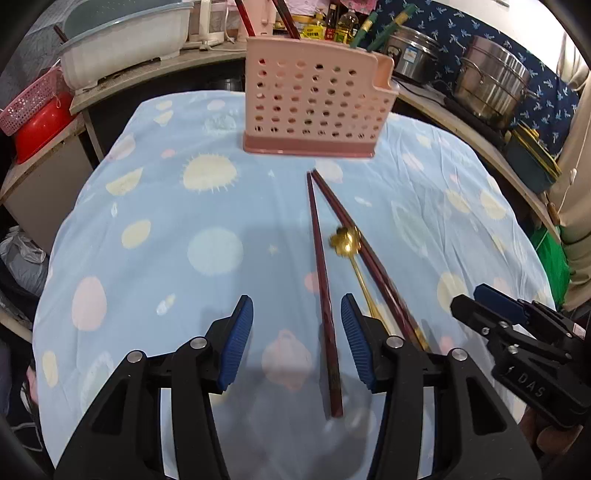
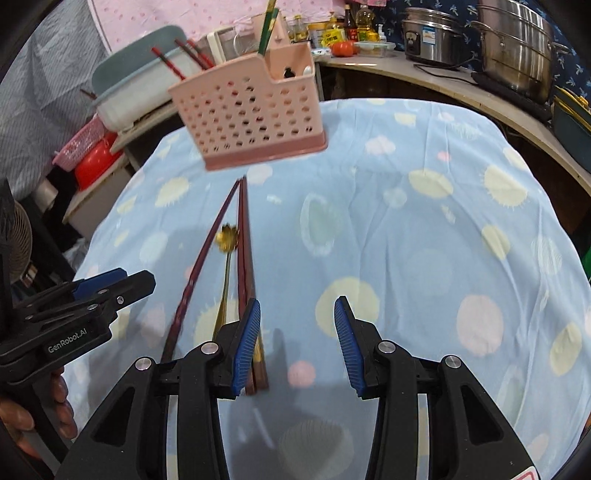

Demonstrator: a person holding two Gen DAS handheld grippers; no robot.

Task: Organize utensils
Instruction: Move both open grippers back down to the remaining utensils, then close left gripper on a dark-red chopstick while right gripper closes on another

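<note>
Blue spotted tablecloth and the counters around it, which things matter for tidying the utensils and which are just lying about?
For the job:
- two dark red wooden chopsticks
- gold flower-headed metal spoon
- pink perforated plastic utensil holder
- open left gripper
- open right gripper

Just lying about:
- steel stockpot
- red plastic bowl
- oil bottles
- white and teal tub

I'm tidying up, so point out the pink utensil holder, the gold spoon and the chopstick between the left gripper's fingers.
Pink utensil holder (image 1: 314, 99), left wrist view, on its perforated front wall.
Gold spoon (image 1: 344, 238), left wrist view, on its flower-shaped bowl.
Chopstick (image 1: 320, 266), left wrist view, midway along its dark red shaft.
</note>
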